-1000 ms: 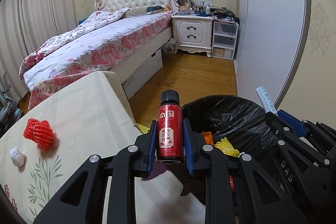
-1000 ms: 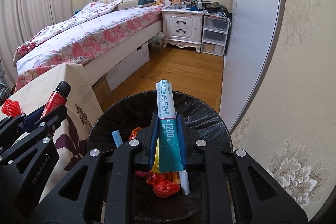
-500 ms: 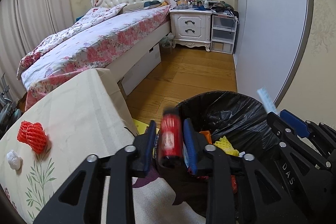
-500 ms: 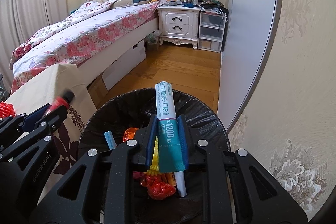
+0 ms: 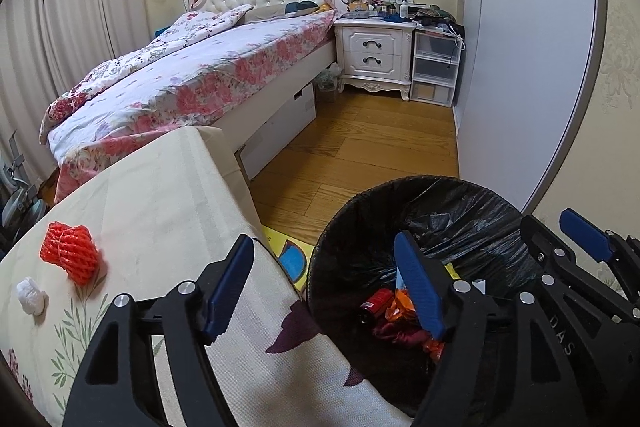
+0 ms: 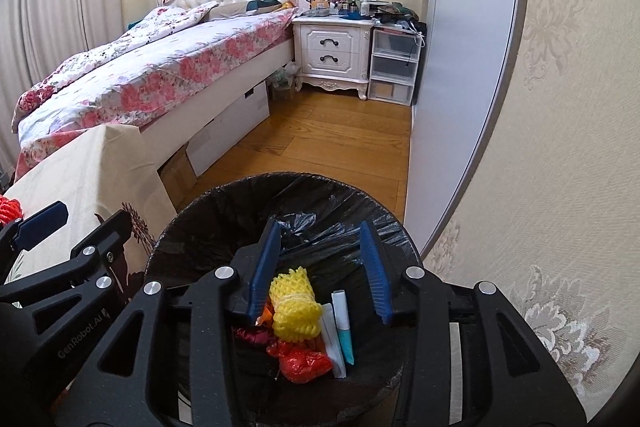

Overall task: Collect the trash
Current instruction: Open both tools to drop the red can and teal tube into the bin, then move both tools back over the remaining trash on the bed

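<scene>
A round bin lined with a black bag (image 5: pixel 440 203) (image 6: pixel 224 211) stands on the floor beside the table. My left gripper (image 5: pixel 324 283) is open and empty, one finger over the table edge, the other over the bin. The red bottle (image 5: pixel 374 301) lies inside the bin. My right gripper (image 6: pixel 320 267) is open and empty above the bin. The teal and white tube (image 6: pixel 344 327) lies in the bin beside yellow foam net (image 6: pixel 294 311) and red wrappers (image 6: pixel 304 365). On the table lie a red foam net (image 5: pixel 72 257) and a white crumpled wad (image 5: pixel 30 295).
The table has a cream floral cloth (image 5: pixel 160 207). A bed (image 5: pixel 192 83) lies behind it, a white nightstand (image 5: pixel 374 55) and plastic drawers (image 5: pixel 436 67) at the back. A grey wardrobe door (image 5: pixel 520 67) stands right of the bin. Wood floor (image 5: pixel 360 139) lies between.
Both grippers opened. The red bottle dropped from the left gripper into the bin, and the tube dropped from the right gripper into the bin.
</scene>
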{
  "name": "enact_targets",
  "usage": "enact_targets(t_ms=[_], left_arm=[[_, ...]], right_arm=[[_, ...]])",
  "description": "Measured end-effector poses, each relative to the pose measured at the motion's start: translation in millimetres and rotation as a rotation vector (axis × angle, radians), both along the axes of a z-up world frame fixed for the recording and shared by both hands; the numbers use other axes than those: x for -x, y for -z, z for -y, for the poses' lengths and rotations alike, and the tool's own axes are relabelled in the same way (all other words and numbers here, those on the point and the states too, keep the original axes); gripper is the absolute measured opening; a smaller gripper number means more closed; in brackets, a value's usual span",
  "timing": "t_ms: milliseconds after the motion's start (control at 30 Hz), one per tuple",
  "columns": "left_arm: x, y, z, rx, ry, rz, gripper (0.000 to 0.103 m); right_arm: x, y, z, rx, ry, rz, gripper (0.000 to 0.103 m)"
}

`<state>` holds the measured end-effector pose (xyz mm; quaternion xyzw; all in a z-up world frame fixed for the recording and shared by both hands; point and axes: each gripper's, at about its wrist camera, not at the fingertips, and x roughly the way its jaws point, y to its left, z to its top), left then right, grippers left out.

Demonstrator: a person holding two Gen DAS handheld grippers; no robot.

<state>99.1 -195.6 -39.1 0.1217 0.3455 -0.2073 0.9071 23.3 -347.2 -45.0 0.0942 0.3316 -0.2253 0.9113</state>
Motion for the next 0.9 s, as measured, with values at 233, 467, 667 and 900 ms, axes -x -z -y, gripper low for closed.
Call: enact_targets(t_ms=[233, 467, 667, 900], left_arm=[[0, -4, -9, 0.007, -0.026, 0.008, 0.074], [2, -4, -26, -0.003, -0.065, 0.008, 0.075], [7, -5, -52, -0.005, -0.107, 0.009, 0.076], [12, -8, -102, -0.031, -0.206, 0.021, 0.077]], right_arm=[[2, -3, -2, 0.004, 0.005, 0.001, 0.06], [3, -7, -10, 0.001, -0.013, -0.001, 0.074], [2, -8, -23, -0.015, -0.047, -0.012, 0.076], [-4, -11, -56, -0.029, -0.133, -0.018, 0.076]])
